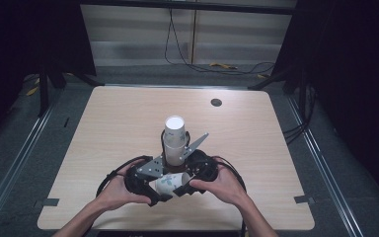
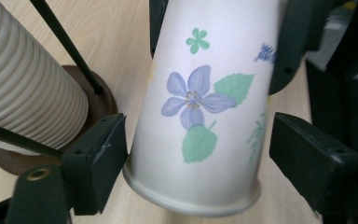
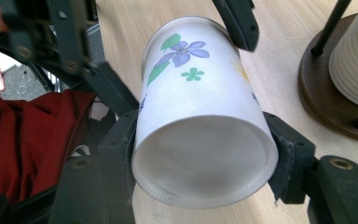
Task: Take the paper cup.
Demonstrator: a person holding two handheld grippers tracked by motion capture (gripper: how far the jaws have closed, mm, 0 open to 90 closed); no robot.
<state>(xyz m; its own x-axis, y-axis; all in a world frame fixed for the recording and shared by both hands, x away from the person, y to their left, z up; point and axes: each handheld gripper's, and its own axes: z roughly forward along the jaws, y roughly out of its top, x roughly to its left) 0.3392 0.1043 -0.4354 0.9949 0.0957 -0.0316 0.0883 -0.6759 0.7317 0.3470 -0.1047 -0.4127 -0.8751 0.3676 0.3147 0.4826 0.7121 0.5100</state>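
A white paper cup with blue flowers and green leaves [image 1: 169, 183] lies sideways in the air between both grippers, near the table's front edge. My right gripper [image 3: 205, 154] is shut on its base end [image 3: 200, 140], with both pads pressed against the wall. My left gripper [image 2: 200, 154] straddles the rim end [image 2: 191, 140]. Its left pad [image 2: 100, 156] touches the cup and its right pad [image 2: 307, 156] stands apart, so it is open. In the high view the left gripper [image 1: 158, 191] and right gripper [image 1: 182, 186] meet at the cup.
A stack of ribbed white cups [image 1: 174, 138] stands upside down on a dark wooden stand [image 3: 326, 107] with thin black rods, just behind the grippers. A black round grommet [image 1: 216, 102] sits far right on the tabletop [image 1: 113, 123]. Red cloth [image 3: 23, 135] lies below the table edge.
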